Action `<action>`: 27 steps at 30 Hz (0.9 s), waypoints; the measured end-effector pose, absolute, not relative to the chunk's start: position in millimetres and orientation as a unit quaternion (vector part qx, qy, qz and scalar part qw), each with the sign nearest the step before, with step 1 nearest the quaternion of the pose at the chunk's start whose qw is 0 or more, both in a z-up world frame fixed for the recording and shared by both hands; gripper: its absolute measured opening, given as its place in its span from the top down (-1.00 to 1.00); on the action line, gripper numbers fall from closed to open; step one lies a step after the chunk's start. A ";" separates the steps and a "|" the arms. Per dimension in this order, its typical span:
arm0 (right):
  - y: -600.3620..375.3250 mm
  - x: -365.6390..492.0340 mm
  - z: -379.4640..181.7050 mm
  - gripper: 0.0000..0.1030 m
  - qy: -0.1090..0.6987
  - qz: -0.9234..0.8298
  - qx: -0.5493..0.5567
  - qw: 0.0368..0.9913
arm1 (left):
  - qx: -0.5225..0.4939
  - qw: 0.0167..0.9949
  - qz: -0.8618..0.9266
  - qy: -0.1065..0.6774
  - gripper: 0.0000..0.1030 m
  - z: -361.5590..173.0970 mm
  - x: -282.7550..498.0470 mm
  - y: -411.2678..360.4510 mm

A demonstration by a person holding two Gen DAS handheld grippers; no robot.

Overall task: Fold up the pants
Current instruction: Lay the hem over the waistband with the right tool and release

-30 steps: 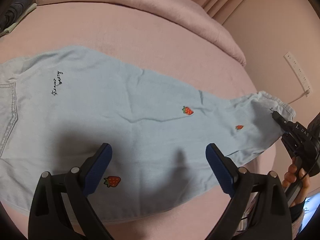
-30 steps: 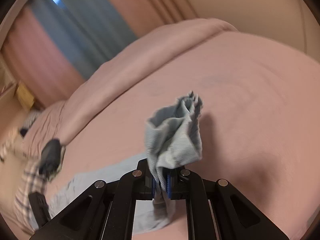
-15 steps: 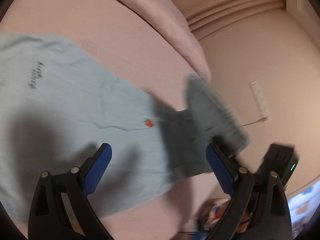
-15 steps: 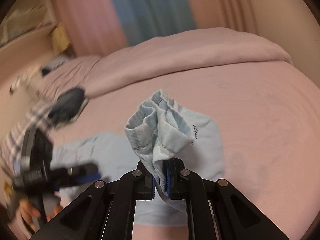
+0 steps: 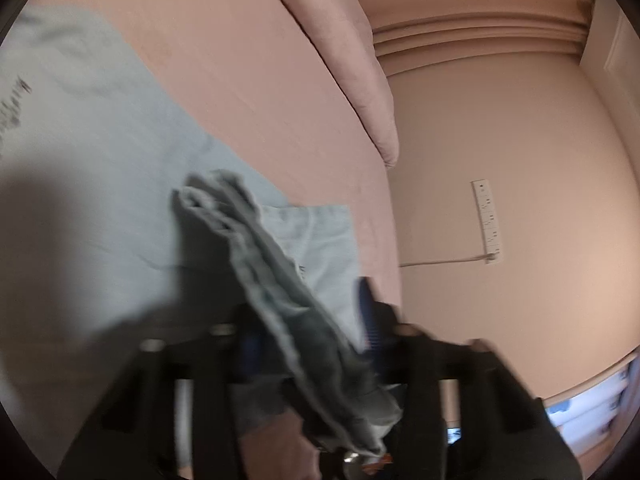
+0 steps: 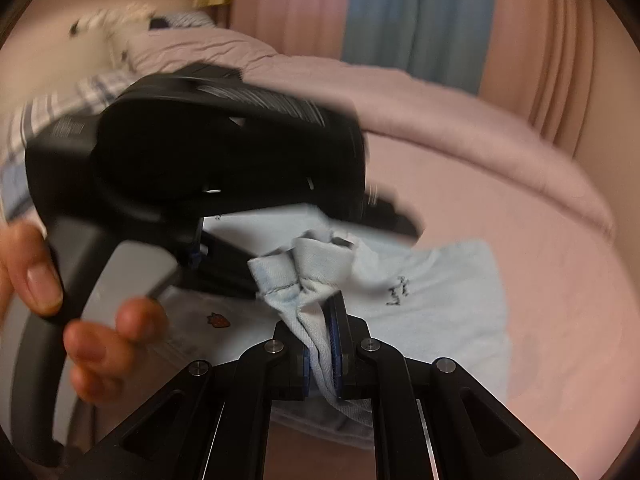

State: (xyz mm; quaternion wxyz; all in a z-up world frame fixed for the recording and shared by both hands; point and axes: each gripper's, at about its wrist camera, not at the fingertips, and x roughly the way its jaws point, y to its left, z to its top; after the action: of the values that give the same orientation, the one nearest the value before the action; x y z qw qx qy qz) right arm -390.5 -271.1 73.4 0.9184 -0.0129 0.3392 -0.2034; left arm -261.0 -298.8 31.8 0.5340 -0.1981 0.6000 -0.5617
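Observation:
Light blue pants [image 5: 100,184] with strawberry patches lie flat on the pink bed [image 5: 260,80]. My right gripper [image 6: 316,314] is shut on the bunched leg hem [image 6: 304,260] and holds it up over the folded-back cloth [image 6: 440,312]. In the left wrist view, that same hem bunch [image 5: 248,240] runs between the fingers of my left gripper [image 5: 306,308]. Its jaws are closing and the blurred pads look pressed against the cloth. The left gripper's black body [image 6: 200,152], held by a hand [image 6: 100,344], fills the left of the right wrist view.
A rolled pink duvet [image 5: 360,60] lies along the far side of the bed. A power strip [image 5: 490,220] hangs on the wall beyond the bed's edge. Pink and blue curtains [image 6: 400,12] stand behind, and plaid clothes [image 6: 80,92] lie at the far left.
My right gripper has carried the hem across the pants to the left gripper, folding the leg back. The left gripper's wide-open jaws have closed in around the hem bunch.

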 end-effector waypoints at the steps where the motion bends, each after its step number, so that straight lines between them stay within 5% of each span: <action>1: -266.3 -387.9 73.5 0.81 0.337 -0.205 -0.026 0.919 | -0.191 0.547 -0.558 0.594 0.65 33.6 -257.2 -292.4; 16: -218.6 -329.9 64.0 0.81 0.344 -0.128 -0.077 0.927 | -0.121 0.662 -0.505 0.541 0.77 47.6 -217.5 -251.4; 19: -224.9 -323.2 48.4 0.72 0.383 -0.114 -0.068 0.914 | -0.088 0.685 -0.467 0.552 0.49 34.0 -213.3 -253.0; 21: -232.9 -323.1 42.5 0.54 0.401 -0.099 -0.042 0.910 | -0.080 0.697 -0.450 0.553 -0.01 30.0 -209.1 -246.9; 23: -240.5 -330.4 42.3 0.30 0.409 -0.081 -0.016 0.909 | -0.078 0.708 -0.445 0.542 -0.02 33.1 -206.6 -236.4; 27: -270.0 -367.1 63.8 0.26 0.385 -0.026 0.070 0.920 | -0.078 0.736 -0.441 0.507 -0.02 51.4 -203.5 -214.6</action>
State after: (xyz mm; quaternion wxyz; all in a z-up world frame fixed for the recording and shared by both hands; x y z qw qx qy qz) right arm -367.1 -270.0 63.8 0.9198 0.0699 0.3853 -0.0259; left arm -203.5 -214.6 51.4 0.7365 -0.0777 0.5075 -0.4405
